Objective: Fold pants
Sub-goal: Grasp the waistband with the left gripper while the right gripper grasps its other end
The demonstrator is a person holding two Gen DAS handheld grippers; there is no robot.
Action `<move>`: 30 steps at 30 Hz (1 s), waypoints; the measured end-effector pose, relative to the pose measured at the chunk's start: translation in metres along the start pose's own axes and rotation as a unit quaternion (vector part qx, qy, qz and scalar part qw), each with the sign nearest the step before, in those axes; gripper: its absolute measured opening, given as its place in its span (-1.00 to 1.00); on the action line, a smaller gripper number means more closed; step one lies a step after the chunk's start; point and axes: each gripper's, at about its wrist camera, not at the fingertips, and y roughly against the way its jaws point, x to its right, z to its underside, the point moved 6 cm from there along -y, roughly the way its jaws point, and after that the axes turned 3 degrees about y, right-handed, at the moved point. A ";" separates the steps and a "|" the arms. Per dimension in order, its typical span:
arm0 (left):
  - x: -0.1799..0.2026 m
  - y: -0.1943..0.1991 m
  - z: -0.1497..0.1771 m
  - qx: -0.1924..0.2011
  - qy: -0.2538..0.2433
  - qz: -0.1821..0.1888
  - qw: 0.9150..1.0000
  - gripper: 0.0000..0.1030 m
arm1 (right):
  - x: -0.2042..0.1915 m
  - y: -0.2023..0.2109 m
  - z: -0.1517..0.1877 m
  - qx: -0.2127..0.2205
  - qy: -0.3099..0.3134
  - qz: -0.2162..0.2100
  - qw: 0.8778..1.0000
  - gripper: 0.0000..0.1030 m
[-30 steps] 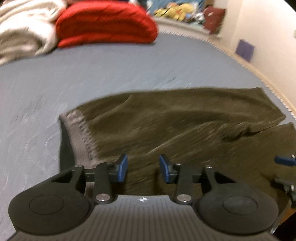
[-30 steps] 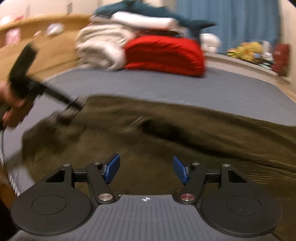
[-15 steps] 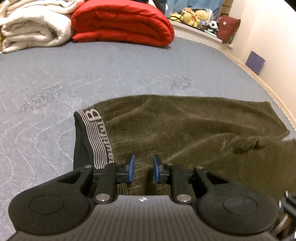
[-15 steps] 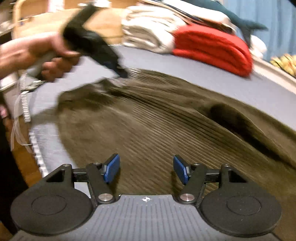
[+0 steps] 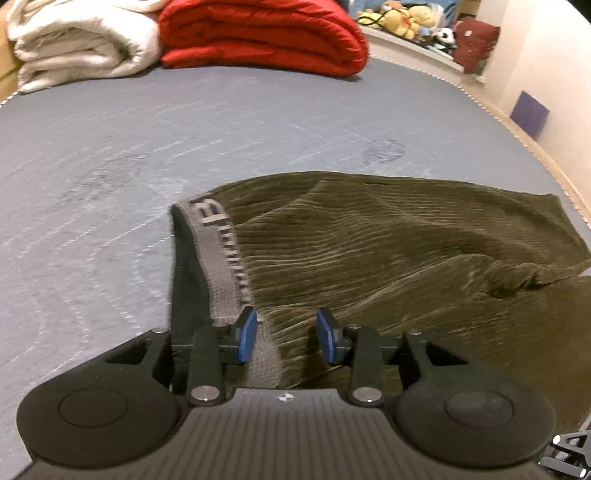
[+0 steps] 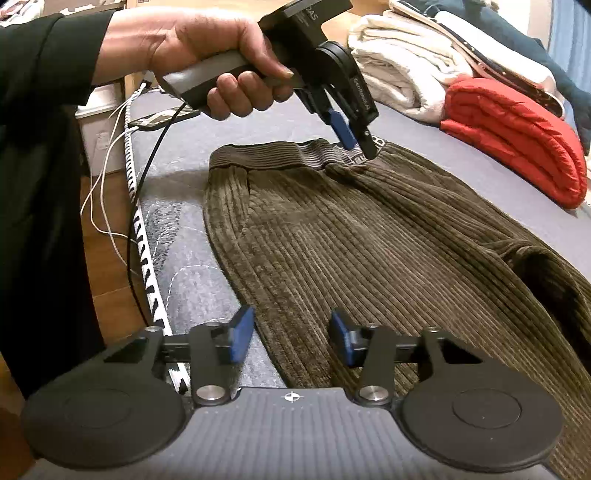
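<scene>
Olive corduroy pants (image 5: 406,258) lie spread on a grey-blue mattress (image 5: 110,166), their grey lettered waistband (image 5: 221,258) at the left end. My left gripper (image 5: 288,338) hovers over that waistband with its jaws opening. Band and fabric lie between the blue pads (image 5: 246,338), which do not press on them. In the right wrist view a hand holds the left gripper (image 6: 356,142) tip-down on the waistband (image 6: 295,153). My right gripper (image 6: 291,339) sits low over the near side edge of the pants (image 6: 351,240). Its jaws are closing around that edge without gripping it.
Folded white bedding (image 5: 74,40) and a red quilt (image 5: 258,33) are stacked at the far end of the mattress, with plush toys (image 5: 399,14) beyond. Cables (image 6: 122,177) and a white box (image 6: 98,129) lie off the mattress's left edge, above wooden floor (image 6: 110,258).
The left jaws narrowed over the waistband, then widened again. The right gripper swung and rolled toward the pants' near edge, and its jaws have narrowed.
</scene>
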 end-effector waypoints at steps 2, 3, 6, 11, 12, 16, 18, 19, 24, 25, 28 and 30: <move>-0.006 0.009 0.003 0.001 0.007 -0.007 1.000 0.33 | -0.002 -0.003 -0.002 -0.001 0.004 -0.006 1.000 -0.33; -0.011 0.014 0.005 -0.001 0.008 -0.013 1.000 0.49 | -0.003 -0.002 -0.003 -0.001 0.009 -0.006 1.000 -0.38; -0.020 0.022 0.021 -0.026 -0.002 -0.022 0.999 0.61 | -0.007 -0.005 -0.004 -0.003 0.021 -0.005 1.000 -0.46; -0.027 0.025 0.057 -0.079 -0.034 -0.026 0.996 0.63 | -0.010 -0.005 -0.006 -0.005 0.030 -0.001 1.000 -0.48; -0.028 0.025 0.064 -0.088 -0.034 -0.022 0.995 0.63 | -0.011 -0.005 -0.006 -0.005 0.031 0.000 1.000 -0.48; -0.024 0.026 0.090 -0.108 -0.050 -0.008 0.993 0.33 | -0.014 -0.004 -0.008 -0.008 0.036 0.003 0.999 -0.52; -0.020 0.034 0.091 -0.088 -0.082 -0.015 0.993 -0.05 | -0.017 -0.004 -0.008 -0.010 0.044 0.007 0.999 -0.56; -0.020 0.039 0.090 -0.082 -0.091 -0.017 0.992 -0.20 | -0.018 -0.004 -0.008 -0.010 0.048 0.009 0.999 -0.63; -0.017 0.073 0.085 -0.063 -0.125 -0.012 0.990 -0.31 | -0.015 0.008 -0.017 0.002 0.050 -0.003 0.999 -0.83; -0.016 0.077 0.087 -0.064 -0.131 -0.017 0.989 -0.29 | -0.015 0.014 -0.020 0.006 0.052 -0.009 0.999 -0.83; -0.011 0.061 0.097 -0.093 -0.159 -0.045 0.982 -0.07 | -0.015 0.022 -0.021 0.006 0.049 -0.022 0.999 -0.81; -0.008 0.055 0.098 -0.094 -0.192 -0.074 0.974 0.20 | -0.014 0.013 -0.014 -0.017 0.045 -0.022 0.999 -0.73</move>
